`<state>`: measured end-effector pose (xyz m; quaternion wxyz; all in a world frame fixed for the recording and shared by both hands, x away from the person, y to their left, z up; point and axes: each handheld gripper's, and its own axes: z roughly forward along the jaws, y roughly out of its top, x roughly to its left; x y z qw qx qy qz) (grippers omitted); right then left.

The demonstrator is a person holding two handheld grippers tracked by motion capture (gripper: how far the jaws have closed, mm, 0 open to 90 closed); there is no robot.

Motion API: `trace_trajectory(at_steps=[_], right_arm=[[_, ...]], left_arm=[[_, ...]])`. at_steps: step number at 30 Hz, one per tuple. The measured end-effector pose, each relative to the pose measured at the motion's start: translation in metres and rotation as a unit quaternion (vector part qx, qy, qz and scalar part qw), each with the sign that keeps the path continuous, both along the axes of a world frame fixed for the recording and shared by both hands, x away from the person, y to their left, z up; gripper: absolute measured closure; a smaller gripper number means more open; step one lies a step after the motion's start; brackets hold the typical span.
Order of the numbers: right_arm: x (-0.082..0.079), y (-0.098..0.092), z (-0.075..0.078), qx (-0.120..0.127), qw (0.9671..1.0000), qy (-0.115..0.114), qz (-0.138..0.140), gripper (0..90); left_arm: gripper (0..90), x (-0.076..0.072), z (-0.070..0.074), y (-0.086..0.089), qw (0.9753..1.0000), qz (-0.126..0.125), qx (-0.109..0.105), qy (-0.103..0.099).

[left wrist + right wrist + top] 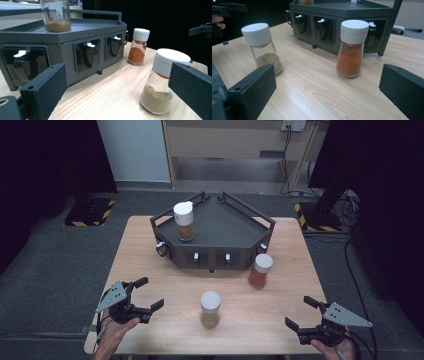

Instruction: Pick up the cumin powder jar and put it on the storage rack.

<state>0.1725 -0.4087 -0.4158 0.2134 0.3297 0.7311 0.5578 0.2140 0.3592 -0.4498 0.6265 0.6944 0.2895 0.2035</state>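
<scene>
Tan spice jar point(210, 308) upright, between both gaping tools, untouched

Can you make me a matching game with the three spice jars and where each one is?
Things:
1. orange jar
2. pale jar
3. brown jar

Places:
A. on top of the rack
B. on the table, by the rack's right front corner
C. on the table, between the two grippers

Pairs: 1-B, 2-C, 3-A
</scene>
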Motion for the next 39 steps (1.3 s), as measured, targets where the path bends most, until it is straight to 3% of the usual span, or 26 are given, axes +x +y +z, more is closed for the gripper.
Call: trace_trajectory(at_steps=[6,25,39], right_arm=[[-0.001,-0.003,0.003,0.010,0.9998,-0.011,0.014,1.8],[0.011,-0.014,0.010,0.048,0.9982,0.015,0.033,3.1],[0.021,-0.013,0.024,0.052,0.9974,0.008,0.048,3.6]], left_arm=[[0.7,0.000,0.001,-0.001,1.0000,-0.003,0.007,-0.003],[0.8,0.001,0.002,-0.002,0.9999,-0.007,0.013,0.000],[0.8,0.002,0.001,-0.002,0.9999,-0.007,0.013,0.002]])
